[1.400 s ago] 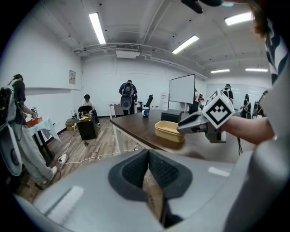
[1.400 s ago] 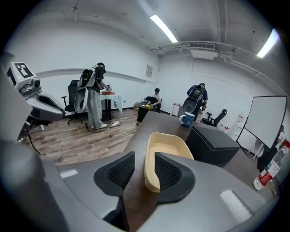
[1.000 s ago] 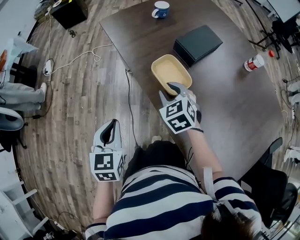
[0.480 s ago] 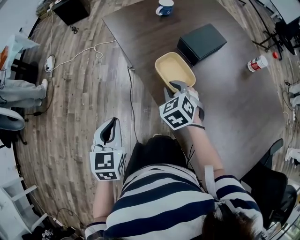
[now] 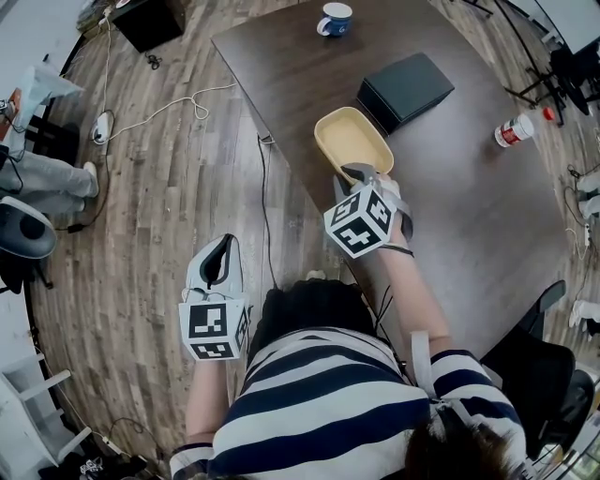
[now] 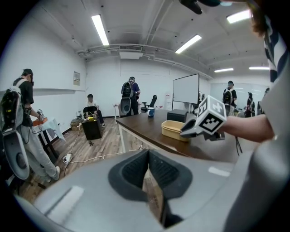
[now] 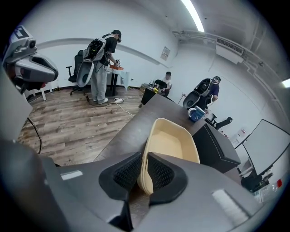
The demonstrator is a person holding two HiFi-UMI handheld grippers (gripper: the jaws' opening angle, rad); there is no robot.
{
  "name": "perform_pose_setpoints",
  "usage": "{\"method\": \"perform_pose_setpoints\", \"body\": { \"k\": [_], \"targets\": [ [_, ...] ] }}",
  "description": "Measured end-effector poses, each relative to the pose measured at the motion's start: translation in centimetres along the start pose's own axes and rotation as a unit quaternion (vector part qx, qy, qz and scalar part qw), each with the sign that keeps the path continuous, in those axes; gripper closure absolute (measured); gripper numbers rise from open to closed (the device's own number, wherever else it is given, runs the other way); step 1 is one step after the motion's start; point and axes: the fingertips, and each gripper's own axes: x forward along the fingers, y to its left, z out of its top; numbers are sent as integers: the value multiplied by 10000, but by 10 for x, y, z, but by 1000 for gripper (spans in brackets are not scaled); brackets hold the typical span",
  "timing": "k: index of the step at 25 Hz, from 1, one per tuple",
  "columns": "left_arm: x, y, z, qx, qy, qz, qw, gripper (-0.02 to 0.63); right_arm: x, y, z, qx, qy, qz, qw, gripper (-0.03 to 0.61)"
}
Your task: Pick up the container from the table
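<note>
A shallow beige container (image 5: 352, 141) sits on the dark table (image 5: 469, 216), near its left edge. My right gripper (image 5: 354, 172) is at the container's near end. Its jaws have just been closing, and in the right gripper view the pads (image 7: 128, 172) now press on the near rim of the container (image 7: 170, 140) from both sides. My left gripper (image 5: 221, 262) hangs over the wooden floor, left of the table, shut with nothing in it. The left gripper view shows the left gripper (image 6: 148, 170), and beyond it the container (image 6: 176, 130) and the right gripper (image 6: 188, 131).
On the table behind the container are a black box (image 5: 405, 89), a blue-and-white mug (image 5: 336, 19) at the far end, and a lying red-capped bottle (image 5: 516, 129) at the right. Cables (image 5: 187, 103) run across the floor. Several people stand across the room.
The right gripper's jaws have closed from wide open onto the container's near rim. The left gripper has stayed where it was.
</note>
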Motion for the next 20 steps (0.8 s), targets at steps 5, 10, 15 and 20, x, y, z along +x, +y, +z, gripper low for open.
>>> {"method": "perform_pose_setpoints", "body": {
  "k": [5,10,15,20],
  "targets": [
    [-6,2,2,-28,-91,33,9999,614,-12,0,4,-9,-101,-56,9999,549],
    [-14,5,7,-40,-226,33,9997,614,-30,3,10,-84,-223,-166,9996,551],
    [-26,2,10,-38,-345,18,9994,614,-55,8,13,-168,-347,-234,9990,551],
    [-37,6,13,-37,-449,43,9990,614,-79,19,12,-207,-436,-244,9985,549]
  ]
}}
